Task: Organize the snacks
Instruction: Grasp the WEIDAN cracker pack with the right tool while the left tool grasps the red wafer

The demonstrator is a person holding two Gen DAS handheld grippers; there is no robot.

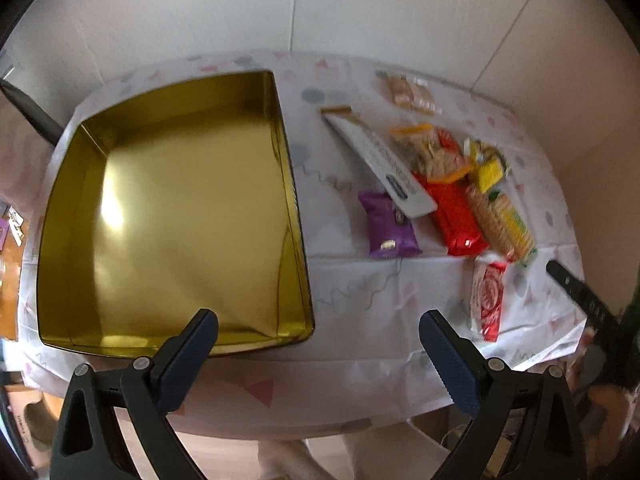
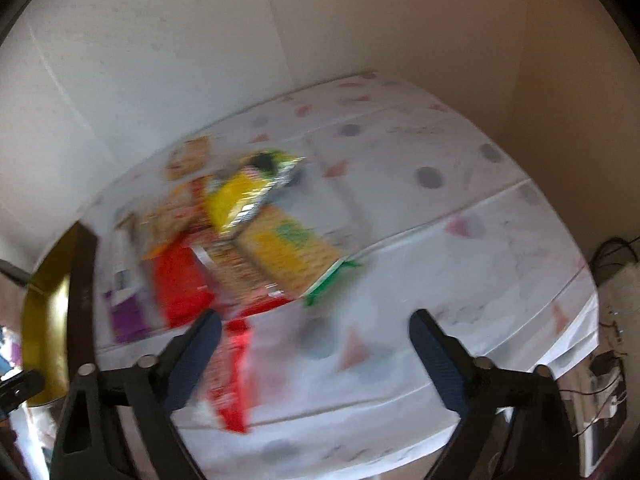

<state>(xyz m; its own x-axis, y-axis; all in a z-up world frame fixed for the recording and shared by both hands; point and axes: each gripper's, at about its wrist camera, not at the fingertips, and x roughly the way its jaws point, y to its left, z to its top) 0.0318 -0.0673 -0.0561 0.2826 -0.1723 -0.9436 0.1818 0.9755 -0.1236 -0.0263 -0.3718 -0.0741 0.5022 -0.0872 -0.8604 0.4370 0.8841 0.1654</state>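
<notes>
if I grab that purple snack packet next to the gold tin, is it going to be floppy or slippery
The purple snack packet looks like glossy film with a glare spot, so it may slide a little between the fingers. It appears puffed and small, so probably light and somewhat squashy rather than stiff. Lying flat on the tablecloth, it shouldn't roll.

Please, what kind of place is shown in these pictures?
Probably a room in a home. A table with a party-patterned tablecloth stands against plain walls, holding an open gold tin and a pile of packaged snacks. Cables lie on the floor beside it.
</notes>
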